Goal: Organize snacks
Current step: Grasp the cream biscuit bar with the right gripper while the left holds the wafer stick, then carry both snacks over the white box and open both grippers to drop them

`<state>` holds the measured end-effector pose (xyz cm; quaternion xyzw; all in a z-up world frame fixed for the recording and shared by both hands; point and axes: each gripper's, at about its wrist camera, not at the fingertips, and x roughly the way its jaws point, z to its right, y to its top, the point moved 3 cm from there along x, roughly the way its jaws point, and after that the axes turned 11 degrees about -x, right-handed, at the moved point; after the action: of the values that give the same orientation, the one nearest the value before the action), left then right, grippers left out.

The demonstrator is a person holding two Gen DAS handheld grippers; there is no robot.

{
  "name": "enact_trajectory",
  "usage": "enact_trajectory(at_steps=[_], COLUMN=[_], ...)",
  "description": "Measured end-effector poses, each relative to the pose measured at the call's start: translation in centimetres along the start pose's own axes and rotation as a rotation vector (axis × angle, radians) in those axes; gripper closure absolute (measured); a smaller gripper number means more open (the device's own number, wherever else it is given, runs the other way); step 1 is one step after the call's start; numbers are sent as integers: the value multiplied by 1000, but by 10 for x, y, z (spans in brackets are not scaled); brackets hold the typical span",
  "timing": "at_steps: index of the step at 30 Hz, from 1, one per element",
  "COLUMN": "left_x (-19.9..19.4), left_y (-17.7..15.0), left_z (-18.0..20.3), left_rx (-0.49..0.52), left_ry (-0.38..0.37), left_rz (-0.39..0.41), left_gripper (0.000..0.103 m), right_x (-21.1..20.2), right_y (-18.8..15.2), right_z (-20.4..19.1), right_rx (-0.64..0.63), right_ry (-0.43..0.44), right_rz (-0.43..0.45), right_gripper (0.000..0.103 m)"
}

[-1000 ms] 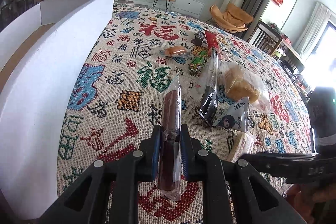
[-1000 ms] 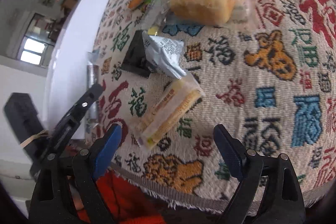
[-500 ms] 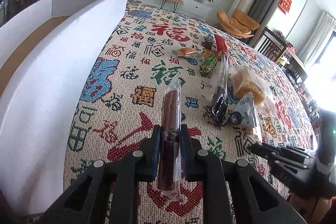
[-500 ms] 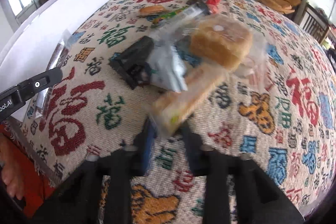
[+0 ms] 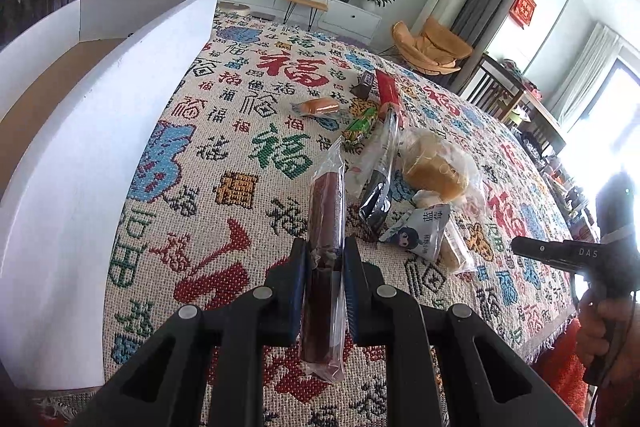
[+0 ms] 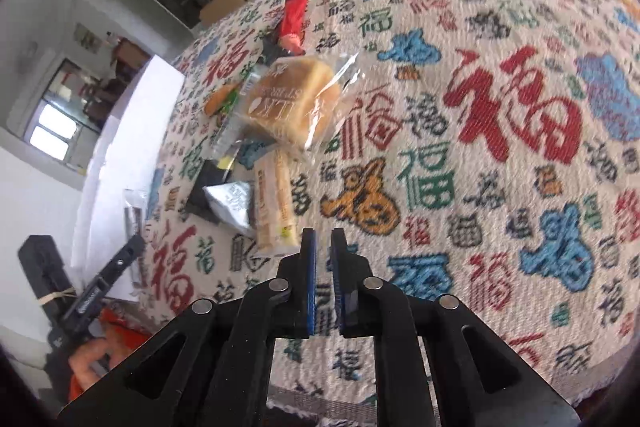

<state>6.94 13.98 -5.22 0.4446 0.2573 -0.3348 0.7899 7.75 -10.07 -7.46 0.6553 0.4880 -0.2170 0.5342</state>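
My left gripper [image 5: 325,259] is shut on a dark red snack stick [image 5: 326,211] in a clear wrapper, held above the patterned tablecloth [image 5: 248,155]. A white box [image 5: 100,131] stands to its left. In the right wrist view my right gripper [image 6: 323,239] is shut with nothing between its pads. A yellow cracker pack [image 6: 276,203] lies just left of its fingertips, beside a silver pouch [image 6: 232,203]. The right gripper [image 5: 520,251] also shows at the right edge of the left wrist view, close to the cracker pack [image 5: 456,251].
A snack pile lies mid-table: a bagged bread bun [image 5: 436,171], a black packet [image 5: 380,179], a green packet [image 5: 360,125], a small orange bun [image 5: 320,105] and a red packet [image 5: 386,87]. The table's near edge [image 6: 360,387] is under my right gripper. A hand [image 5: 608,327] holds the right gripper.
My right gripper's jaws went from wide open to shut and it swung to the right of the cracker pack, which now lies outside them. The left gripper kept the snack stick and barely moved.
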Motion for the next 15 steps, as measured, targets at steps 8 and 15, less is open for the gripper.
enact_trajectory(at_steps=[8,15], left_x=[1,-6], left_y=[-5,-6], left_z=[-1,-3], left_rx=[-2,5], left_ry=[4,8], left_rz=[-8,12], left_gripper=[86,86], right_x=[55,83], right_y=[34,30], right_z=[-38,-51], right_rx=[-197,-315], right_ry=[-55,-161], right_rz=[-116,-190], right_gripper=[65,73])
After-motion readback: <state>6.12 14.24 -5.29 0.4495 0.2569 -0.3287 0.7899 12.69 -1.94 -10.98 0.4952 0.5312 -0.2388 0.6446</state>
